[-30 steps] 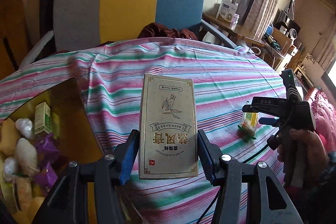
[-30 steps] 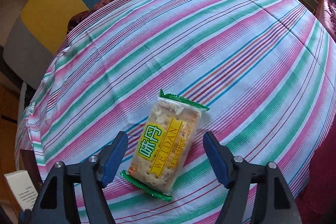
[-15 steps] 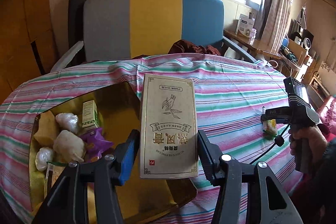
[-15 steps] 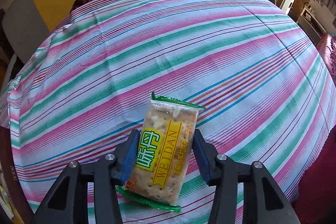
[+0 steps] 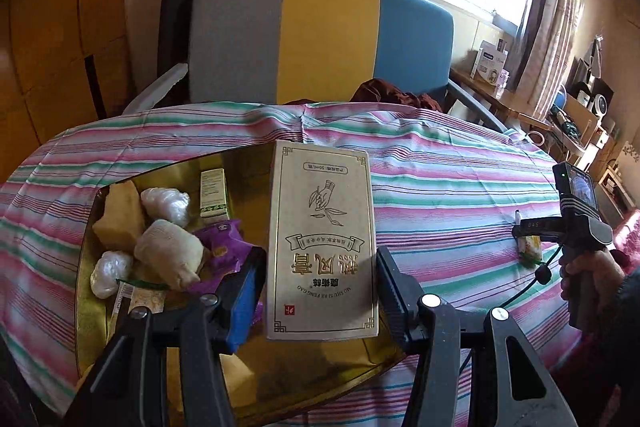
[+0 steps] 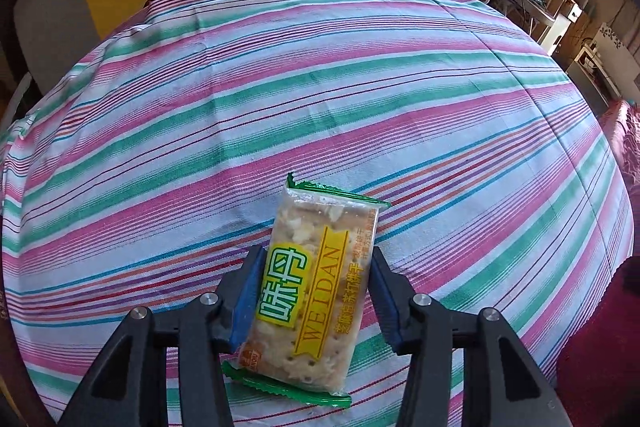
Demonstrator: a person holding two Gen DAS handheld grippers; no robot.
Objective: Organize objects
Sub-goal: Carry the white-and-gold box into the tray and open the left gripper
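My left gripper is shut on a tall beige box with gold print and holds it upright above the gold tray. The tray holds wrapped snacks, a purple packet and a small green-and-white box. My right gripper is shut on a Weidan cracker packet with green ends, just above the striped tablecloth. The right gripper also shows at the right of the left wrist view.
A grey, yellow and blue chair stands behind the table with a dark red cloth on its seat. A wooden side table with boxes and shelves with clutter stand at the far right by the window.
My left gripper has carried the beige box leftward from over the cloth to over the gold tray. My right gripper has shut on the cracker packet and lifted it slightly.
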